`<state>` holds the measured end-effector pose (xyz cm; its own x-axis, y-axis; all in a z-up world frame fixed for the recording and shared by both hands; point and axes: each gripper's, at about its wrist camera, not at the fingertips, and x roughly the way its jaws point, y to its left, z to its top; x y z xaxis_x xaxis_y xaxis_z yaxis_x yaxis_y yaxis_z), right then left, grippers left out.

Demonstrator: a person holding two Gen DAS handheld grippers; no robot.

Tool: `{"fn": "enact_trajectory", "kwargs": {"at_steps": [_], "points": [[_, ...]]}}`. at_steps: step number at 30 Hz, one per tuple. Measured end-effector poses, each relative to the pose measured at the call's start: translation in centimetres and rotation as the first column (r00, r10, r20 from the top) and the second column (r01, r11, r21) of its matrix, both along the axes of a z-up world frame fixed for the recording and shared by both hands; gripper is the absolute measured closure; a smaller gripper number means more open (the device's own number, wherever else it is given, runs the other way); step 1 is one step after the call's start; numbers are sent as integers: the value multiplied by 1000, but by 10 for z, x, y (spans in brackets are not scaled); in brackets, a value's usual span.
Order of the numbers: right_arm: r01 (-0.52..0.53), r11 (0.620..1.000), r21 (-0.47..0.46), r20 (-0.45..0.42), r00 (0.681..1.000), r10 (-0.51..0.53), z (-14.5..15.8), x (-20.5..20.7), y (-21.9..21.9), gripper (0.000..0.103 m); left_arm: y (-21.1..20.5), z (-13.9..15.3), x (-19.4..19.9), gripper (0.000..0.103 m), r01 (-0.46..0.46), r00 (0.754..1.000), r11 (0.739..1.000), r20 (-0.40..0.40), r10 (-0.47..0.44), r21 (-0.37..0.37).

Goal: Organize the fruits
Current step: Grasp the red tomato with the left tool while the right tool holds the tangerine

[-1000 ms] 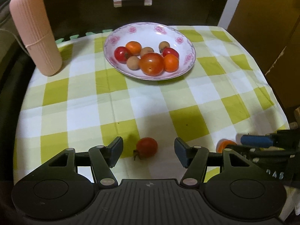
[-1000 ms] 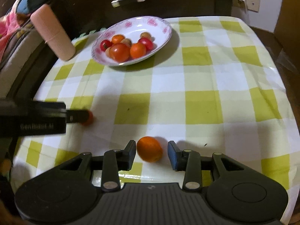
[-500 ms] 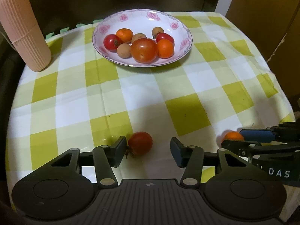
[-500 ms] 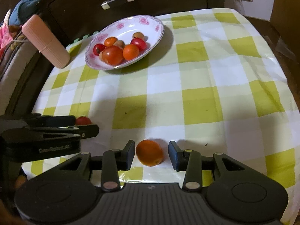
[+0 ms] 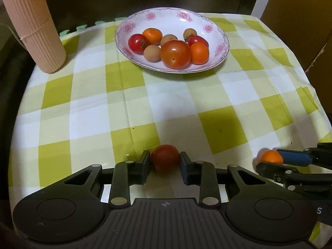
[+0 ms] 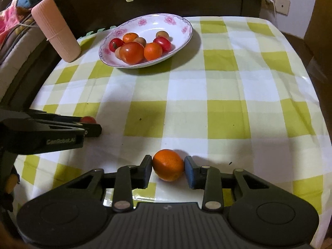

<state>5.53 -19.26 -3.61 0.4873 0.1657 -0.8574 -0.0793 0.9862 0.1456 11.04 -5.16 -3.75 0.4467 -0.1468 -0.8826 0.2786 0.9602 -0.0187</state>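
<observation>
Tomato [image 5: 165, 158], red, sat between the pads of the left gripper [image 5: 165, 162], which pressed it on both sides near the front edge of the checked tablecloth [image 5: 145, 95]. Orange [image 6: 168, 165] lay likewise in the right gripper [image 6: 168, 167]; the left pad touched it, the right pad appeared just to touch, though the shadow made this uncertain. Both fruits rested on the cloth. Farther back stood the floral plate [image 5: 199, 20] holding tomatoes, oranges and small brown fruits. A ribbed pink cylinder [image 5: 33, 25] stood upright at the plate's left.
</observation>
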Motion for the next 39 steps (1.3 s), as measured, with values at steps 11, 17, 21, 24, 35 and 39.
{"fn": "enact_trajectory", "kwargs": {"at_steps": [11, 17, 21, 24, 35, 39], "points": [[-2, 1000, 8, -4, 1000, 2, -1, 0, 0, 70, 5, 6, 0, 67, -17, 1000, 999, 8, 18, -40], [-11, 1000, 4, -2, 1000, 11, -1, 0, 3, 70, 5, 9, -1, 68, -16, 1000, 998, 7, 17, -57], [-11, 1000, 10, 8, 1000, 11, 2, 0, 3, 70, 5, 14, -3, 67, -15, 1000, 997, 21, 16, -70], [-9, 1000, 14, 17, 1000, 8, 4, 1, 3, 70, 4, 15, -5, 67, -10, 1000, 998, 22, 12, -67], [13, 1000, 13, 41, 999, -14, 11, 10, 7, 70, 2, 21, -7, 67, 2, 999, 997, 46, 1, -77], [20, 1000, 17, 55, 998, -21, 15, 14, 10, 70, 3, 23, -6, 67, -8, 999, 997, 52, 12, -81]]}}
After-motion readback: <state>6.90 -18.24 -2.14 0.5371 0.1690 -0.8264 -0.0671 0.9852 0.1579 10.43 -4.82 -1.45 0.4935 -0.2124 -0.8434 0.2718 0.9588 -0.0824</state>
